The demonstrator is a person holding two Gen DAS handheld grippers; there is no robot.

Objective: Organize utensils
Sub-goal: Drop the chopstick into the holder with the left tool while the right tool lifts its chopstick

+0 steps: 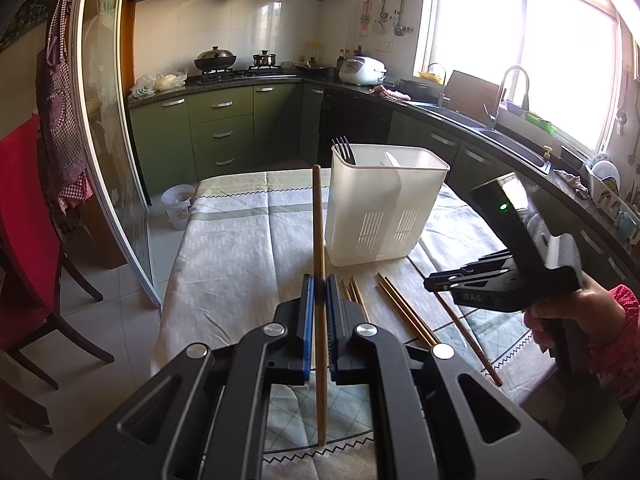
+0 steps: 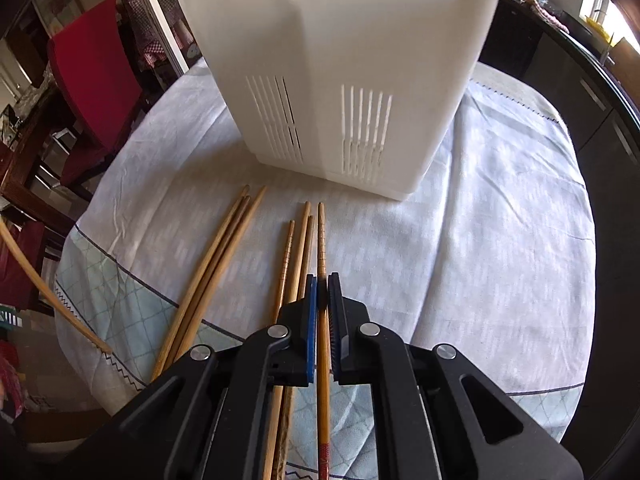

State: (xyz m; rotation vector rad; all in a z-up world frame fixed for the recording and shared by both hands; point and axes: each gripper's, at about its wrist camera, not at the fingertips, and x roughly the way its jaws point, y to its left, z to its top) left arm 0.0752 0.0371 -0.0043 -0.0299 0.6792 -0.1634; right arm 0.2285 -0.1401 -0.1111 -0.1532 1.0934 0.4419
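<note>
One fork (image 1: pixel 342 149) stands in the white slotted bin (image 1: pixel 384 208). Each gripper, left (image 1: pixel 319 292) and right (image 2: pixel 322 292), pinches a wooden chopstick (image 1: pixel 319 220).

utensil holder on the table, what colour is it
White, translucent plastic utensil holder; the right wrist view shows it best.

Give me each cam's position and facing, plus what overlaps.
Left wrist: on the left gripper, raised, facing the white caddy and kitchen; fingers clamp one chopstick; right gripper and hand visible.
Right wrist: on the right gripper, low, facing the caddy wall; fingers closed on a chopstick.
Shared: caddy, loose chopsticks, tablecloth.
</note>
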